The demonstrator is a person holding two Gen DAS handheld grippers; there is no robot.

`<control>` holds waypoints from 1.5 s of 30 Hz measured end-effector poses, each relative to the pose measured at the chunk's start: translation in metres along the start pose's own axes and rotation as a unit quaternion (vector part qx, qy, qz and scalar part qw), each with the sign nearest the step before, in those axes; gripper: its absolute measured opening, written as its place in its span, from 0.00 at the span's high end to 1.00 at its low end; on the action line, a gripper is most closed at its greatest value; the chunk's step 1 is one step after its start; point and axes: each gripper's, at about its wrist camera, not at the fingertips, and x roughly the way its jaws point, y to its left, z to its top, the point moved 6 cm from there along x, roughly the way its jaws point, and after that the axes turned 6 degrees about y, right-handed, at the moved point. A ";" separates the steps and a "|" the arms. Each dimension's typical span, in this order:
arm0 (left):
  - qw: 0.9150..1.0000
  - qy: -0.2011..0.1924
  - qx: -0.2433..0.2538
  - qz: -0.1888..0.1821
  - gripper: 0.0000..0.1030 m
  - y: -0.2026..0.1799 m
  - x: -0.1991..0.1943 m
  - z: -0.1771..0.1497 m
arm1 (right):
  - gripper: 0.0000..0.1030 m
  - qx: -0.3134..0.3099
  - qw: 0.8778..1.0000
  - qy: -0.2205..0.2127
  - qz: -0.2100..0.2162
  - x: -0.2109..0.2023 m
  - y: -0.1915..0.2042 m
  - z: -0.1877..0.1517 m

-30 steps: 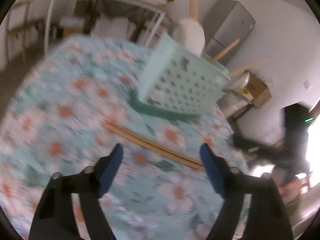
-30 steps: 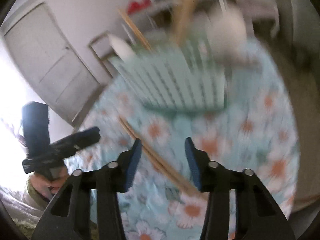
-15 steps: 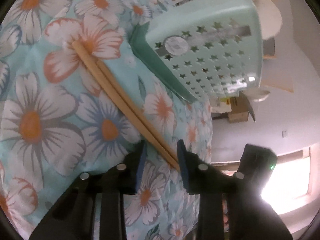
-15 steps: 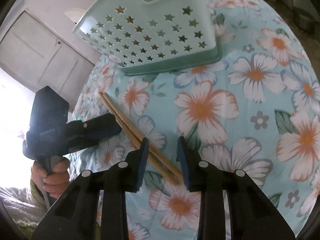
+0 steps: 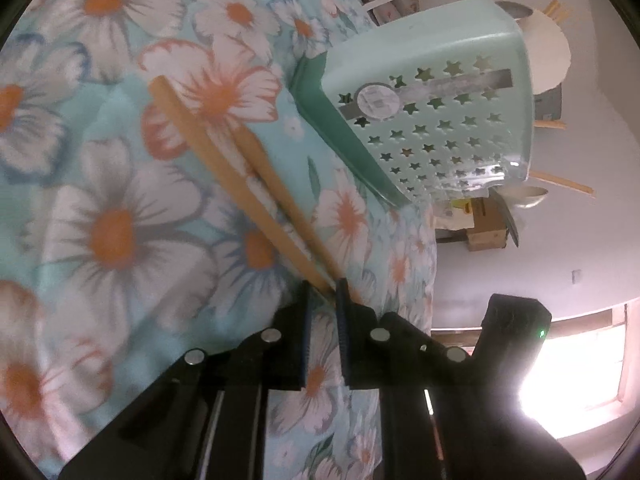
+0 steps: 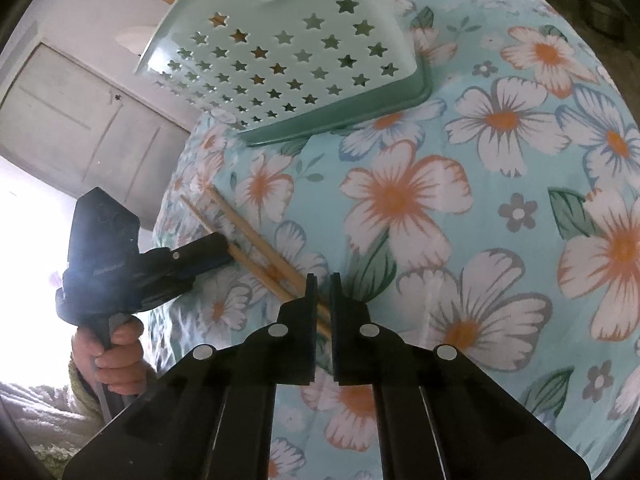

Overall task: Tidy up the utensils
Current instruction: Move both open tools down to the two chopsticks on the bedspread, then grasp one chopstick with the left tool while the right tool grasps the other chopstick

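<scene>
Chopsticks point(image 5: 256, 196) clamped at opposite ends by just-closed left claw point(image 5: 322, 294) and right claw point(image 6: 320, 286), tips hidden between pads.

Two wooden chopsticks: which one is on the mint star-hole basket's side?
The shorter-looking wooden chopstick in the left wrist view, beside the mint star-hole basket; the longer-looking chopstick runs on its far side.

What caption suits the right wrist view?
Both hand-held grippers clamp wooden chopsticks beside a star-holed basket.
</scene>
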 end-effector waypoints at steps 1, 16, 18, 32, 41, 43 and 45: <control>1.000 0.001 0.002 0.003 0.90 0.001 -0.005 -0.001 | 0.98 0.001 1.000 0.001 0.000 0.000 0.001 0.000; 0.997 -0.019 0.044 0.052 1.00 0.021 -0.070 -0.006 | 0.79 -0.043 0.999 0.010 -0.011 0.006 0.030 0.004; 0.997 -0.031 0.049 0.044 1.00 0.017 -0.076 -0.006 | 0.73 -0.053 0.998 0.004 -0.020 0.004 0.034 0.007; 0.993 -0.062 -0.101 0.011 0.67 0.036 -0.047 0.011 | 0.71 -0.114 0.993 0.038 -0.008 0.034 0.063 0.030; 0.984 -0.112 -0.128 0.052 0.72 0.029 -0.045 0.003 | 0.85 -0.140 0.987 0.055 -0.053 0.060 0.073 0.026; 0.983 -0.120 -0.118 0.076 0.81 0.026 -0.043 0.000 | 0.86 -0.142 0.987 0.052 -0.060 0.060 0.074 0.022; 0.982 -0.125 -0.112 0.083 0.88 0.028 -0.042 0.000 | 0.87 -0.144 0.986 0.048 -0.074 0.059 0.074 0.017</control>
